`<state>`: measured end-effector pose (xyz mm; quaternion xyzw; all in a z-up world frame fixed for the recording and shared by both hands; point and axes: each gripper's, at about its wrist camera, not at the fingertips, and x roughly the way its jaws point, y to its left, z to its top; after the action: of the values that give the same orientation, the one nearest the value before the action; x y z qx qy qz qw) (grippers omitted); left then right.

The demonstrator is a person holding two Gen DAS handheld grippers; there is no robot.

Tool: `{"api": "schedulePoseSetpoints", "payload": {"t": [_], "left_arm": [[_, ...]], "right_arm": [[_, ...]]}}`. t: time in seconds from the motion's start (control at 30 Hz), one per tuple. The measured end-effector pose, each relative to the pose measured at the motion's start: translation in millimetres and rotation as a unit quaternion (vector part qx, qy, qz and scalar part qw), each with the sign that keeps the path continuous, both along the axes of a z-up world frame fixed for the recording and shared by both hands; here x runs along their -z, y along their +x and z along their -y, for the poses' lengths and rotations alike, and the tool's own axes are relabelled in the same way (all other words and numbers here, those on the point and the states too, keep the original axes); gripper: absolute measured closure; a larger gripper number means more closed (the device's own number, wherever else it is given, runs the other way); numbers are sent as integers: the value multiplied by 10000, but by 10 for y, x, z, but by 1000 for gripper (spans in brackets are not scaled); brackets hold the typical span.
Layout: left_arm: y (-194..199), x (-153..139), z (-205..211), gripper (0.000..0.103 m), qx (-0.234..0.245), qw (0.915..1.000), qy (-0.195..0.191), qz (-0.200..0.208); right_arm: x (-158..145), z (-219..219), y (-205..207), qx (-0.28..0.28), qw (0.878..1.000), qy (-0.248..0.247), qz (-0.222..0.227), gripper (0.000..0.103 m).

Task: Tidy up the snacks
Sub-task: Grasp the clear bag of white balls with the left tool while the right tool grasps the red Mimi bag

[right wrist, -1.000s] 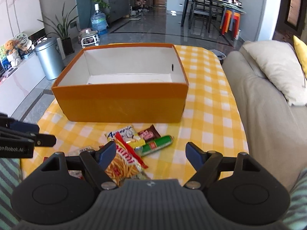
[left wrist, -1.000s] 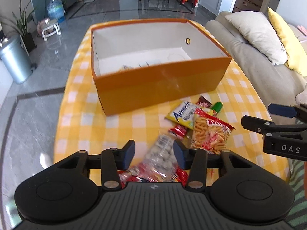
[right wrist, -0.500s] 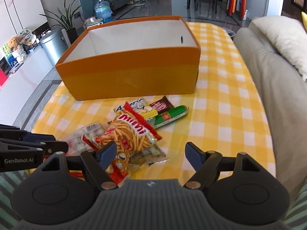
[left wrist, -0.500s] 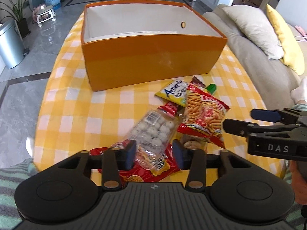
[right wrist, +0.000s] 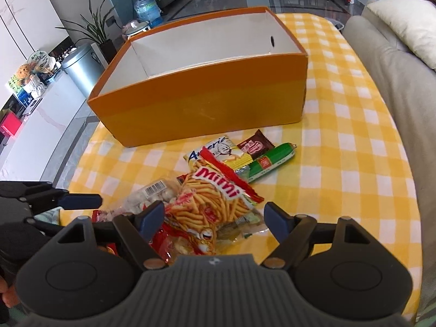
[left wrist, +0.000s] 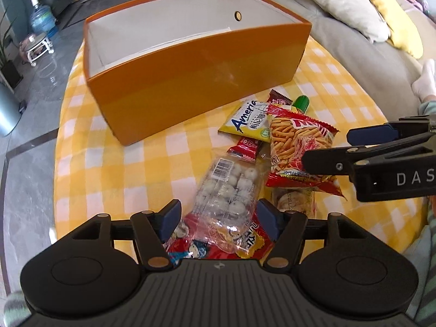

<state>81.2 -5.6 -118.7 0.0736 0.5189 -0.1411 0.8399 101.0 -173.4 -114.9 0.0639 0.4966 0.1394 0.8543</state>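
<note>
Behind the snack pile (right wrist: pixel 218 190), orange box (right wrist: pixel 207 103) seems empty; both tongs (left wrist: pixel 219 218) (right wrist: pixel 214 215) gape, left's just widened.

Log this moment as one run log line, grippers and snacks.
left gripper: just opened, over clear ball-snack bag | right gripper: open, over Mimi bag | orange box: no snacks visible inside

Box floor: hidden behind the orange box (left wrist: pixel 196 81) front wall.
Red packet (left wrist: pixel 245 245): mostly covered by the clear bag (left wrist: pixel 229 190).
Green stick (left wrist: pixel 302 103): only its tip shows.
Right claw (left wrist: pixel 327 150): cut off at the edge.
</note>
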Motion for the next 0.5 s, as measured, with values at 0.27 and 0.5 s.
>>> {"api": "schedulePoseSetpoints", "payload": {"t": [0.27, 0.5], "left_arm": [[144, 156, 167, 27, 389, 9987, 316, -21], [202, 244, 254, 26, 560, 9973, 476, -76]], "right_arm": [[141, -17, 158, 204, 9990, 167, -361, 24], [194, 36, 219, 290, 9981, 287, -471, 39]]}}
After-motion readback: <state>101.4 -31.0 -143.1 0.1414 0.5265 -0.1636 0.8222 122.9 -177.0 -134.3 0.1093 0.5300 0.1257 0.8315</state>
